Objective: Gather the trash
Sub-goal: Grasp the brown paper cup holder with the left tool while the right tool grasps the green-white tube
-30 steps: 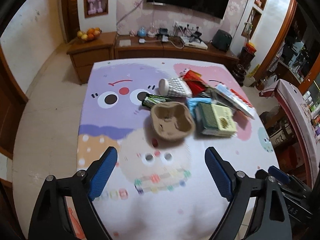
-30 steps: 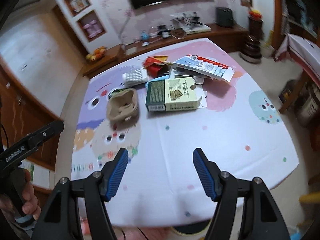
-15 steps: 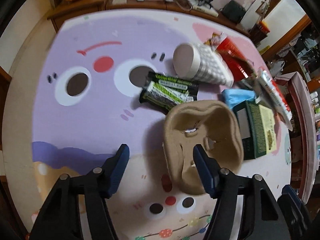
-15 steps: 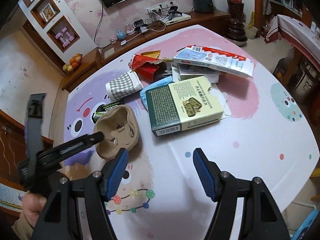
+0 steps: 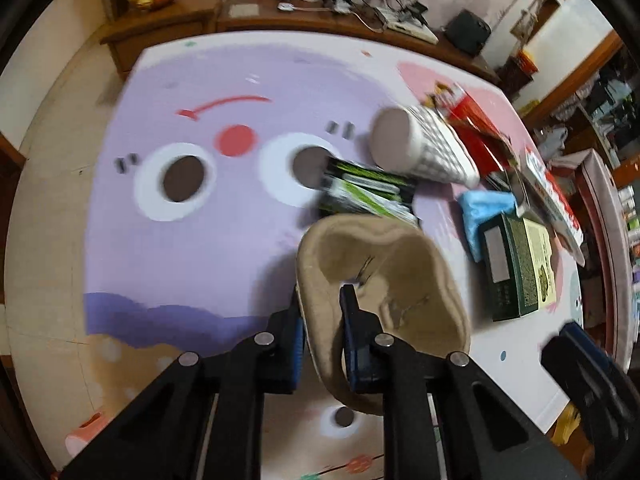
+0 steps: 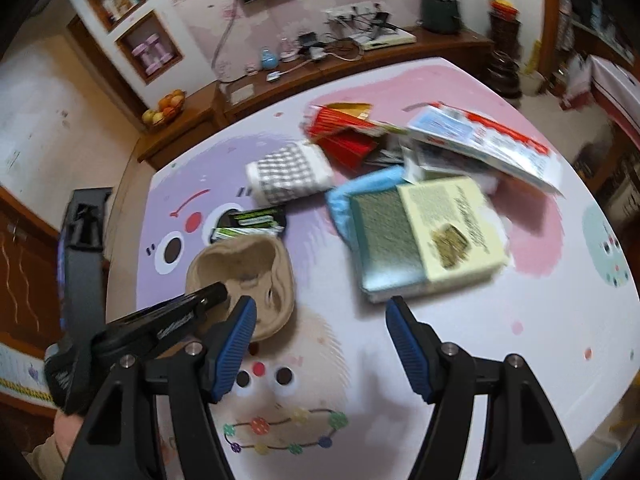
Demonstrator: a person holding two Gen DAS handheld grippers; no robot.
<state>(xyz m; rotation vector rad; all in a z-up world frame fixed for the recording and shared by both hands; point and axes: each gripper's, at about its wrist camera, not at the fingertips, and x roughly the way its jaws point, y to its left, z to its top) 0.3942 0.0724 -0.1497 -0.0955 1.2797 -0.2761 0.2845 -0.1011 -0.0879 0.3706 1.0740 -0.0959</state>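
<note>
Left gripper (image 5: 323, 322): jaws drawn close together, pinching the near rim of the cup carrier (image 5: 384, 276) between the blue pads; it reaches in from the near left. Right gripper (image 6: 320, 344): jaws spread wide, gripping nothing, held above the table's near side, right of the left one.

That tan cup tray (image 5: 384, 272) looks like rough matt pulp cardboard, the green box (image 6: 428, 236) smooth printed card, table cover (image 6: 400, 360) slick plastic.

The left gripper (image 5: 322, 332), wide open and well back a second ago, has advanced and closed its jaws on the near rim of the brown pulp cup carrier (image 5: 384, 280), lower centre of frame.
</note>
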